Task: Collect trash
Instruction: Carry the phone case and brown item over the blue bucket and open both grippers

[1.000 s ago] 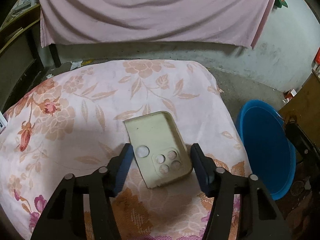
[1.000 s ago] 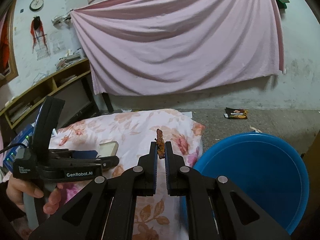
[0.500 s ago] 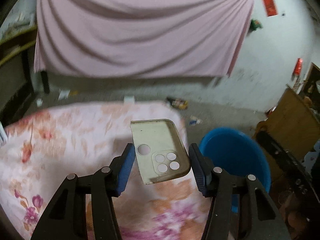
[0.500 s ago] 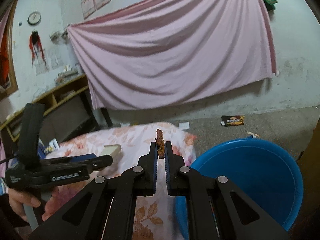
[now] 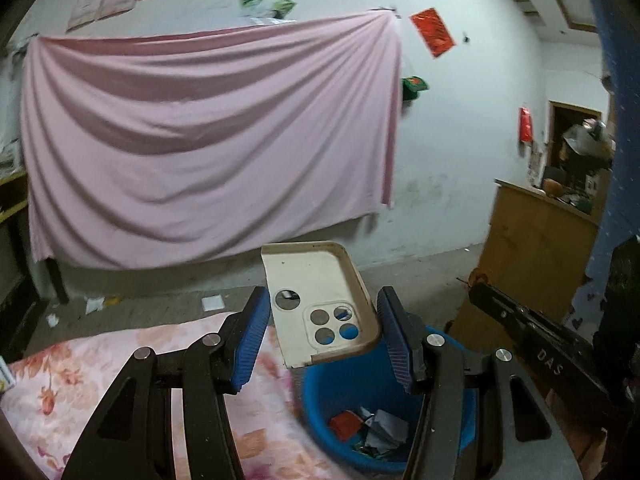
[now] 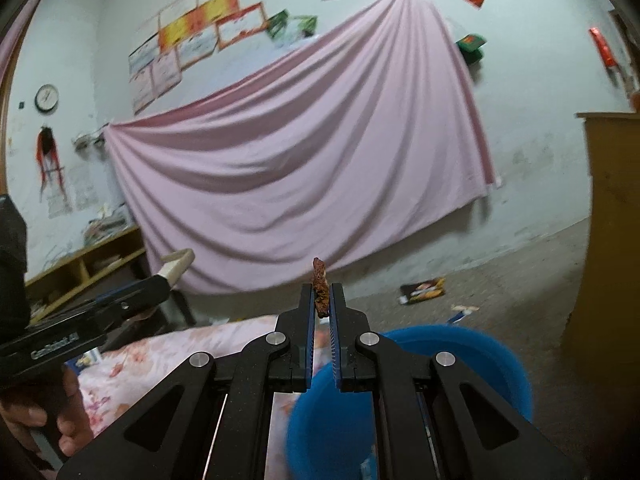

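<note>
Two claws carry trash at once. The left claw (image 5: 322,332) grips a cream phone case (image 5: 316,296) by its sides, held up over the near rim of the blue tub (image 5: 344,384). The right claw (image 6: 321,308) is clamped tight on a small brown scrap (image 6: 320,286), just short of that tub (image 6: 460,360). Best to bring each one squarely over the middle, tip down, then release, so nothing lands on the floral bedding (image 5: 100,368).

2 grippers: left gripper (image 5: 322,334), right gripper (image 6: 321,304). 1 cream phone case (image 5: 316,300), center frame. 1 brown scrap (image 6: 320,286). 1 blue bucket (image 5: 320,392), lower right; wrappers inside, approx 3, blurry. 1 pink sheet (image 5: 200,140) on wall. 1 clock (image 6: 46,97), upper left. 1 floral cloth (image 5: 80,368).
</note>
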Demonstrator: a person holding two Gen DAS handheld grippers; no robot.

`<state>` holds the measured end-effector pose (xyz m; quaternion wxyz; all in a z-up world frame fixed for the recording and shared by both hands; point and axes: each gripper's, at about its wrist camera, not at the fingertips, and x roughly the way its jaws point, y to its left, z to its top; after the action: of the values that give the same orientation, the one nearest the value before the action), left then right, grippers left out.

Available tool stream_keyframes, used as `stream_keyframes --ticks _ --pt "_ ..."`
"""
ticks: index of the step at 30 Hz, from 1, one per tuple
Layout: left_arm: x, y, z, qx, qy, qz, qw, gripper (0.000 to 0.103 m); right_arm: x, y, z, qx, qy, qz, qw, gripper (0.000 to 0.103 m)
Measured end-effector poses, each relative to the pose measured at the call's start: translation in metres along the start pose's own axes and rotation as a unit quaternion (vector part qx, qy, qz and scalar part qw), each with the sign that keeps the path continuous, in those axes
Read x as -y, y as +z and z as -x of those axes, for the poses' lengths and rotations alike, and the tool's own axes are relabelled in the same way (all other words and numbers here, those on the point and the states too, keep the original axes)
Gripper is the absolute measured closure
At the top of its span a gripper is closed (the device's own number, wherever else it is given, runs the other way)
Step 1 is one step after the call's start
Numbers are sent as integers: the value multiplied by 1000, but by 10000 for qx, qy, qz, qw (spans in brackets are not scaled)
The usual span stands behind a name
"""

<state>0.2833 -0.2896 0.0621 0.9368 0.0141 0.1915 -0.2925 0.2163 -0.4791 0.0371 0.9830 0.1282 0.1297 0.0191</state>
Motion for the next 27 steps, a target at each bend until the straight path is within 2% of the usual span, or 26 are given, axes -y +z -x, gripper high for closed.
stream_keyframes --ticks 6,8,9,12,16,22,27 --pt "32 -6 -8 -121 -221 -260 9993 54 28 4 15 137 -260 -304 9991 97" --pt "40 -10 -14 -212 -264 -315 9989 64 36 4 18 102 -320 -398 9986 97" --pt "46 -11 -21 -330 -282 -371 9984 68 39 4 17 53 -353 -441 9984 97" --pt "58 -19 -40 -713 -376 -373 9960 68 50 1 13 -131 -448 -573 9973 97" --pt "58 -31 -63 -1131 -441 -10 9926 68 59 -5 5 -492 -496 -729 9949 97" --pt "54 -39 -64 -1232 -411 122 9915 68 69 -16 -10 -1072 -430 -905 9892 96" --pt "44 -35 -57 -1212 -357 159 9919 67 69 -19 -10 -1214 -381 -922 9876 96"
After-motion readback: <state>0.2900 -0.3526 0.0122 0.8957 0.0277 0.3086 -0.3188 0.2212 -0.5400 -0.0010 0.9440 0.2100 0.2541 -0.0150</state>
